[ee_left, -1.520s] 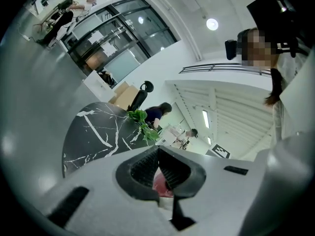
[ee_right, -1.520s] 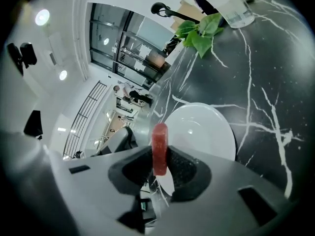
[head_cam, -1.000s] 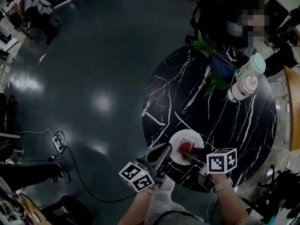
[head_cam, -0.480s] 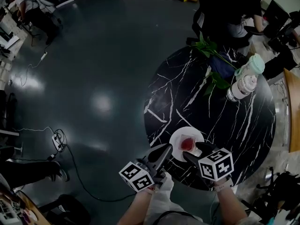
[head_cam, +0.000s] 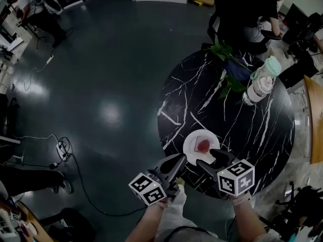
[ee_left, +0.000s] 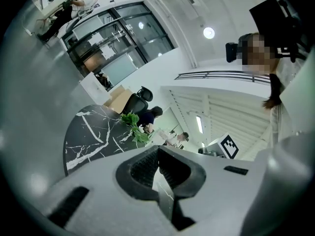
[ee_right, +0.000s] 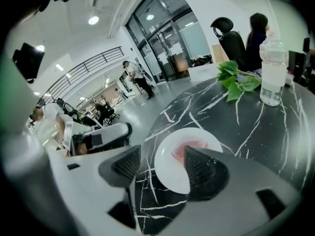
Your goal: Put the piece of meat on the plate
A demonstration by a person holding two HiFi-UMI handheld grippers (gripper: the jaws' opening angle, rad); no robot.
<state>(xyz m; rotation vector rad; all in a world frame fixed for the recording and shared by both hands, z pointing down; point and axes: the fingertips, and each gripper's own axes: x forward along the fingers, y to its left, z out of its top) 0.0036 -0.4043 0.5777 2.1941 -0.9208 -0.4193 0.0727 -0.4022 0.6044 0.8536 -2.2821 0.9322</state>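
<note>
The red piece of meat (head_cam: 204, 145) lies flat on the small white plate (head_cam: 193, 142), near the front edge of the black marble table (head_cam: 252, 135). My right gripper (head_cam: 210, 160) hovers just in front of the plate, open, with nothing between its fingers. In the right gripper view the meat (ee_right: 187, 150) and plate (ee_right: 167, 168) show beyond that gripper (ee_right: 162, 155), partly hidden by one finger. My left gripper (head_cam: 180, 159) hangs at the table's edge left of the plate; its jaws are shut and empty (ee_left: 158, 154).
A clear water bottle (head_cam: 261, 84) and a green leafy sprig (head_cam: 227, 69) are at the table's far side. People sit beyond the table. A cable and power strip (head_cam: 63, 155) lie on the dark floor to the left.
My right gripper has opened, let go of the meat and drawn up and back from the plate. The meat stays on the plate. The left gripper drifted slightly.
</note>
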